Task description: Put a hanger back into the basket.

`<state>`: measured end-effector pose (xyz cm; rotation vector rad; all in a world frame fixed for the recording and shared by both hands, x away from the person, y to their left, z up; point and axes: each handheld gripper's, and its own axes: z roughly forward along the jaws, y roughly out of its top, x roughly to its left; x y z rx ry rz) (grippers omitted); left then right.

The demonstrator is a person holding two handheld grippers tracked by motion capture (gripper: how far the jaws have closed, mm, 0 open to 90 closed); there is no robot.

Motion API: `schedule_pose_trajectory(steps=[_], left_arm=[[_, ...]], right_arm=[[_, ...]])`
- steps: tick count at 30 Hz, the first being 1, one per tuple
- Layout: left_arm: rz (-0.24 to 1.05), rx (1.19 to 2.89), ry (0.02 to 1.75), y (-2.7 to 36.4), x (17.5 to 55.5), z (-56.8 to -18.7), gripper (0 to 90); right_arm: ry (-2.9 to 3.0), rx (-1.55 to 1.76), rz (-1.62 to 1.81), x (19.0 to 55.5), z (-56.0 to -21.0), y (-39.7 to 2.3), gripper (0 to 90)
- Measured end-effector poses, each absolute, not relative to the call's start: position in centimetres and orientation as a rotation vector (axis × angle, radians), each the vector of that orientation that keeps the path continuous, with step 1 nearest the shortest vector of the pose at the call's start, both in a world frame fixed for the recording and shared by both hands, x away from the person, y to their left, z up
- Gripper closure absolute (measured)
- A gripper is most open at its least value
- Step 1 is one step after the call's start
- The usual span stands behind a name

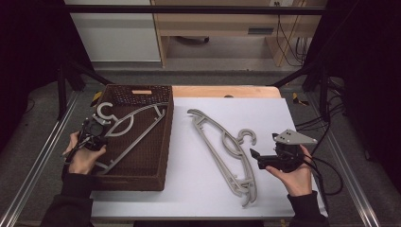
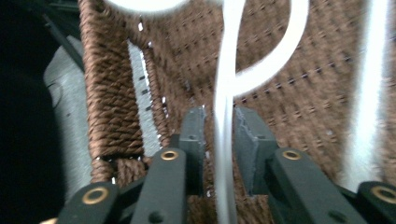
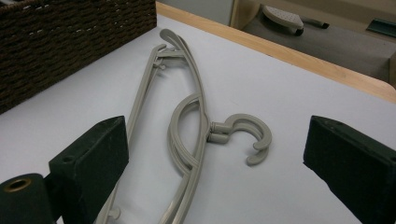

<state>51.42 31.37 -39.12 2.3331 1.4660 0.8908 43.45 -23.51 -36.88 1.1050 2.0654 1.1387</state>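
Brown wicker forms the basket (image 1: 142,163) at the table's left, and one grey hanger (image 1: 124,130) lies inside it, hook toward twelve o'clock. The left gripper (image 1: 92,141) sits at the basket's nine o'clock rim. In the left gripper view its jaws stand a little apart on either side of the hanger's thin bar (image 2: 223,140), with a gap showing on each side, so the bar is released, not clamped. A second grey hanger (image 1: 226,151) lies on the white table sheet (image 1: 265,113), at the basket's three o'clock. The right gripper (image 1: 265,158) hangs just beside that hanger at its four o'clock, jaws spread wide and empty, the hook (image 3: 247,135) lying between them on the sheet.
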Motion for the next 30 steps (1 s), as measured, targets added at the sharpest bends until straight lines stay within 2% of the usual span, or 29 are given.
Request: schedule_pose_trajectory(steps=[5,8,14,23,30], left_arm=[[0.895,2.251,1.395,31.4,50.7,-37.7,58.8],[0.865,2.179,1.345,31.2,49.9,-36.6,49.8],[0.811,2.103,1.214,30.1,48.2,-35.1,39.8],[0.771,1.972,1.095,28.2,45.6,-34.2,32.0],[0.742,1.955,1.049,27.1,44.8,-34.2,28.9]], right_arm=[[2.064,1.093,1.14,43.4,-36.8,-23.6,8.2],[2.069,1.094,1.132,43.3,-36.8,-23.5,8.9],[2.085,1.089,1.116,43.3,-36.7,-23.4,10.8],[2.112,1.094,1.079,43.3,-36.5,-23.1,18.1],[2.135,1.128,1.049,43.5,-36.6,-23.0,22.9]])
